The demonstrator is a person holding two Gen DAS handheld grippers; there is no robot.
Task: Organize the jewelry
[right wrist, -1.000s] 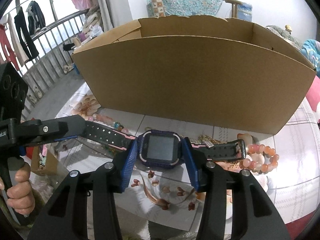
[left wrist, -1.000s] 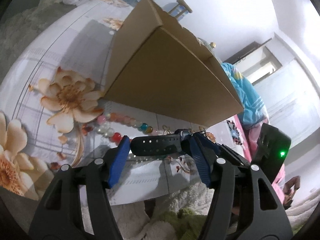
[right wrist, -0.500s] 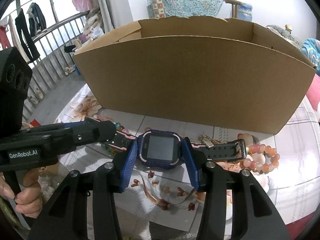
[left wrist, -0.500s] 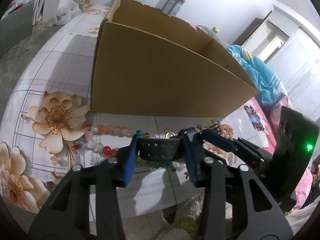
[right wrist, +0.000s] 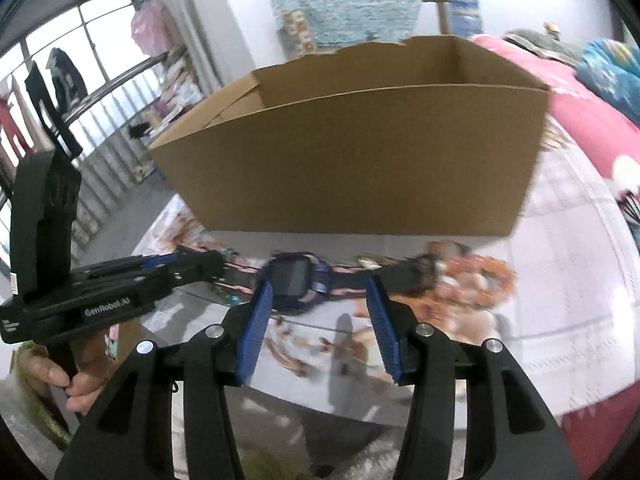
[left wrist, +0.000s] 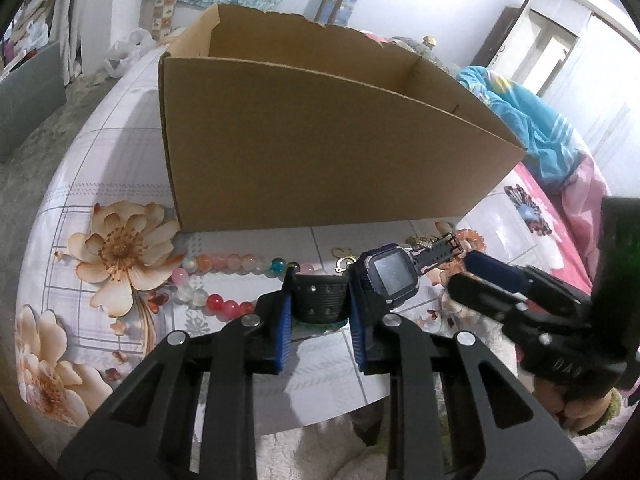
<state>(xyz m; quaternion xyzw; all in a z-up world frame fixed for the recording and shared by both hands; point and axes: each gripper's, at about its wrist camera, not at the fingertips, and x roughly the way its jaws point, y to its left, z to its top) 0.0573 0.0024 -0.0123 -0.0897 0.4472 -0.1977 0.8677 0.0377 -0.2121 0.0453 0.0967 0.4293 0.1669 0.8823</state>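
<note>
A purple smartwatch [left wrist: 394, 276] with a black and pink strap lies on the flowered tabletop [left wrist: 120, 184], in front of an open cardboard box [left wrist: 320, 152]. My left gripper [left wrist: 320, 282] is closing, and its blue pads press both sides of the left strap [left wrist: 320, 302]. In the right wrist view the watch [right wrist: 294, 278] lies just beyond my right gripper [right wrist: 319, 282]. Its jaws are opening, and the pads stand clear of the watch face. The left wrist view shows that right gripper [left wrist: 476, 282] beside the buckle end of the strap.
A string of pink, red and clear beads [left wrist: 224, 264] lies left of the watch, with a small gold charm [left wrist: 344, 256] nearby. An orange bead bracelet [right wrist: 480, 276] lies to the right. The box [right wrist: 352, 160] stands close behind, and the table's near edge is just below the grippers.
The left jaws have narrowed from wide apart onto the strap, and that gripper has rolled to a level view. The right gripper has let go of the watch face and drawn back.
</note>
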